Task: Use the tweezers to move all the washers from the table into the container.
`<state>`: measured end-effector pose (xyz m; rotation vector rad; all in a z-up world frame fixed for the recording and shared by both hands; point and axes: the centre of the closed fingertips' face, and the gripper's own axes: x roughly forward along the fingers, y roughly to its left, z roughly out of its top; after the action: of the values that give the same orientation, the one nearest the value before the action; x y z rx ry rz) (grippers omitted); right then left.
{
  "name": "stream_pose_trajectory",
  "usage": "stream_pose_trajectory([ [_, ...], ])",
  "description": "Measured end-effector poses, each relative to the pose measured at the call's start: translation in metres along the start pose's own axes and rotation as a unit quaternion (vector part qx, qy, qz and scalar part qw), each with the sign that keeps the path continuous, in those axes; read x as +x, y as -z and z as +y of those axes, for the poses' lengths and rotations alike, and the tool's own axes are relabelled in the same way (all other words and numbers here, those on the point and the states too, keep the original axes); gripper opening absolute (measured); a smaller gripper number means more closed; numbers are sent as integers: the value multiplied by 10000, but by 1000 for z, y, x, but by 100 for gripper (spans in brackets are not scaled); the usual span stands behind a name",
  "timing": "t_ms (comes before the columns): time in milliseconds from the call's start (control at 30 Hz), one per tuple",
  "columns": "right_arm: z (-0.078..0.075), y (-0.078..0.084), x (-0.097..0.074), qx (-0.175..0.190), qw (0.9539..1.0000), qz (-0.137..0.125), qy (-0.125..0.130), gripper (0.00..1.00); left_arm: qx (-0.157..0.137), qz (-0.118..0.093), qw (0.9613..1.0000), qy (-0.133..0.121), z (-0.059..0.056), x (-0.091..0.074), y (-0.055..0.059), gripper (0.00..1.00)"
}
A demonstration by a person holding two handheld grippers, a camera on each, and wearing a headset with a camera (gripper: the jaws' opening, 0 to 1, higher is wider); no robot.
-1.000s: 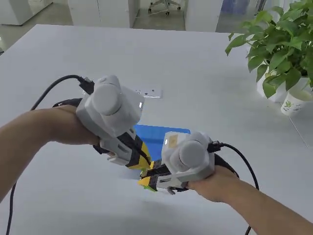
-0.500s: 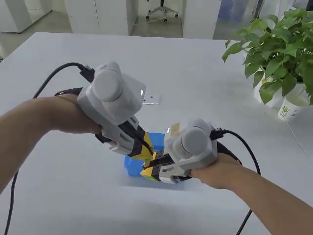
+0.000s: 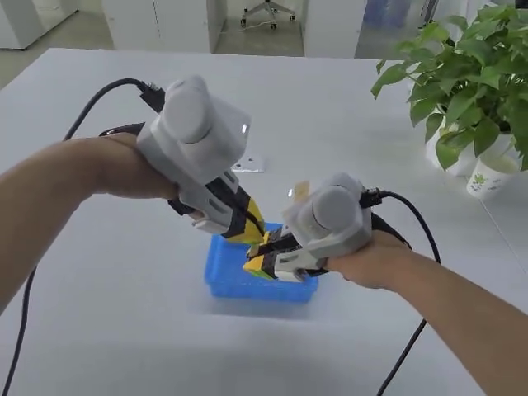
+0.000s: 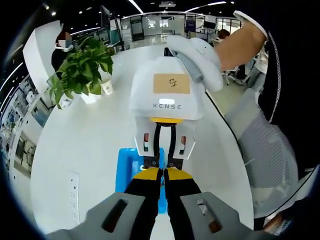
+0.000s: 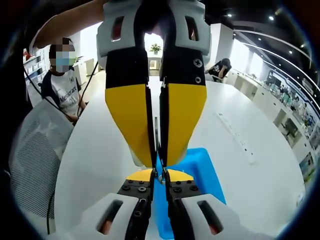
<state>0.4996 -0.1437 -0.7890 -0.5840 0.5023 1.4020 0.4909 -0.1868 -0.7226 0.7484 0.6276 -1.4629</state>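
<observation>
As L hand-held gripper clamps tweezers, axis along jaws.

Head view looks down; gripper views face each other closely, sharing the container.

Potted plant far right on white table; socket plate mid-table; office chair beyond far edge.

Bright, even overhead light; ceiling strip lamps glare in the left gripper view, whose edges bend strongly; soft shadow beneath the container on the table
</observation>
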Motion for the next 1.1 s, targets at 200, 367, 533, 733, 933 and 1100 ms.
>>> stream_pose_trajectory([
  [200, -8, 6, 5, -10, 10000, 25, -11, 11, -11, -3, 10000, 3, 8, 6, 5, 6],
  [367, -14, 13, 11, 29, 10000, 23, -36, 11, -45, 5, 10000, 10, 15, 13, 11, 6],
  [533, -17, 21, 16, 85, 9999, 20, -58, 11, -63, 21, 10000, 36, 19, 22, 16, 6],
  [733, -22, 33, 22, 168, 9998, 34, -114, 11, -99, 29, 9999, 66, 24, 33, 22, 6],
  [933, -24, 42, 29, 212, 9996, 90, -175, 11, -136, 53, 9999, 92, 28, 41, 29, 6],
  [1100, -24, 50, 35, 275, 9992, 143, -256, 11, -175, 80, 9998, 101, 30, 48, 36, 6],
])
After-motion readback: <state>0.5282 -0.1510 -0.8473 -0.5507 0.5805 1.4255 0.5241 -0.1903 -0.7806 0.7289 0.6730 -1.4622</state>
